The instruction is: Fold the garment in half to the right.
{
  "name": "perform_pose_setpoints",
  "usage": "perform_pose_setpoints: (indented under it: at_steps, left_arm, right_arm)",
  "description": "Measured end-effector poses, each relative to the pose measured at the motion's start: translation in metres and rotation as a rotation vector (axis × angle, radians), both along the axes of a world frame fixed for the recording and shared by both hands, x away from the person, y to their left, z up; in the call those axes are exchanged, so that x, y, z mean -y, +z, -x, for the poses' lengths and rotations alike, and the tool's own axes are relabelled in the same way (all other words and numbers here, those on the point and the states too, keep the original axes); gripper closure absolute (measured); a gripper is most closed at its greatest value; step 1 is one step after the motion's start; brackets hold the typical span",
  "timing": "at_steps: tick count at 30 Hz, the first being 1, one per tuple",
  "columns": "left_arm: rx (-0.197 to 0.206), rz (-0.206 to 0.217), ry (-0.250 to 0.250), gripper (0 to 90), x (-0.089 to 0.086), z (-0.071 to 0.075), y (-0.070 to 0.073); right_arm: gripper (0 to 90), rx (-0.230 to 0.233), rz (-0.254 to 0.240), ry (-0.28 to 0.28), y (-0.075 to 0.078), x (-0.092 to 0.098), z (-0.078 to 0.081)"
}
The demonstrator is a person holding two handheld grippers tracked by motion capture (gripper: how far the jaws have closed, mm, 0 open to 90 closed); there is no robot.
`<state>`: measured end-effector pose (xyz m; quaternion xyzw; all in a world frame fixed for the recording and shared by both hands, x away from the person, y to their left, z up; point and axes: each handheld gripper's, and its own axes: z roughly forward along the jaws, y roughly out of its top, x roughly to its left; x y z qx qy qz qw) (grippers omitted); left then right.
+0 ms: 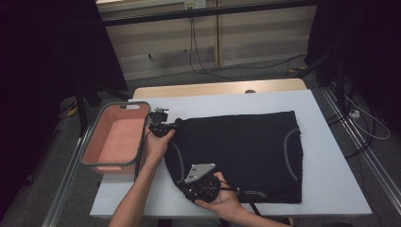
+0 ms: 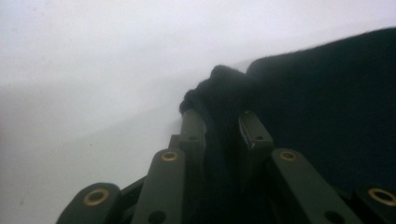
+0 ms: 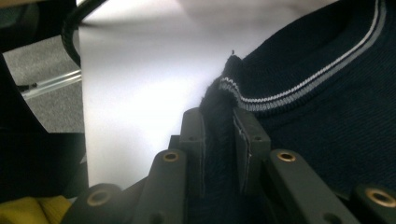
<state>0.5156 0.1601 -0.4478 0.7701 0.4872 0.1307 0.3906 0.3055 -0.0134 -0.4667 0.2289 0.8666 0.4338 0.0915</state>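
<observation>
Centrally, one dark knit garment [image 1: 241, 151], grey-striped trim, lying flat on the white table [image 1: 331, 189]. Left gripper [image 2: 219, 123]: jaws nearly closed, pinching a bunched fold at the garment's far left corner. Right gripper [image 3: 218, 121]: jaws nearly closed, clamping the striped hem at the near left edge. Pink basket [image 1: 101, 165]: standing at the table's left, just beside the left hand [image 1: 158, 142].

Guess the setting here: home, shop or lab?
Probably a lab or recording room: a white-topped table ringed by black curtains, loose cables on a grey floor, and a dark sweater pinched by both hand-held grippers beside a pink basket.
</observation>
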Motion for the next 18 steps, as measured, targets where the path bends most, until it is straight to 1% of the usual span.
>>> perform_pose_setpoints:
  at_steps: [3, 5, 7, 8, 10, 13, 18]
  left_arm:
    - [0.014, 0.025, -0.007, 75.0, -0.003, 0.002, 0.006]
    - [0.022, 0.054, -0.012, 75.0, -0.006, 0.003, 0.010]
    - [0.030, 0.072, -0.014, 75.0, -0.007, 0.005, 0.015]
    - [0.040, 0.088, -0.021, 75.0, -0.007, 0.008, 0.018]
    - [0.062, 0.087, -0.034, 75.2, -0.006, 0.011, 0.024]
    - [0.078, 0.104, -0.040, 75.4, -0.008, 0.013, 0.029]
    - [0.086, 0.132, -0.042, 75.9, -0.011, 0.012, 0.030]
  right_arm:
    - [75.6, 0.006, -0.010, -0.004, 0.005, 0.001, 0.000]
    - [75.6, 0.010, -0.017, -0.002, 0.007, 0.002, 0.001]
    - [75.7, 0.010, -0.026, -0.004, 0.010, 0.003, 0.001]
    - [75.7, 0.010, -0.030, -0.004, 0.011, 0.004, 0.001]
    - [75.9, 0.013, -0.037, -0.003, 0.012, 0.005, 0.001]
    - [76.0, 0.014, -0.046, -0.002, 0.014, 0.005, 0.001]
    - [76.4, 0.017, -0.059, 0.000, 0.019, 0.006, 0.001]
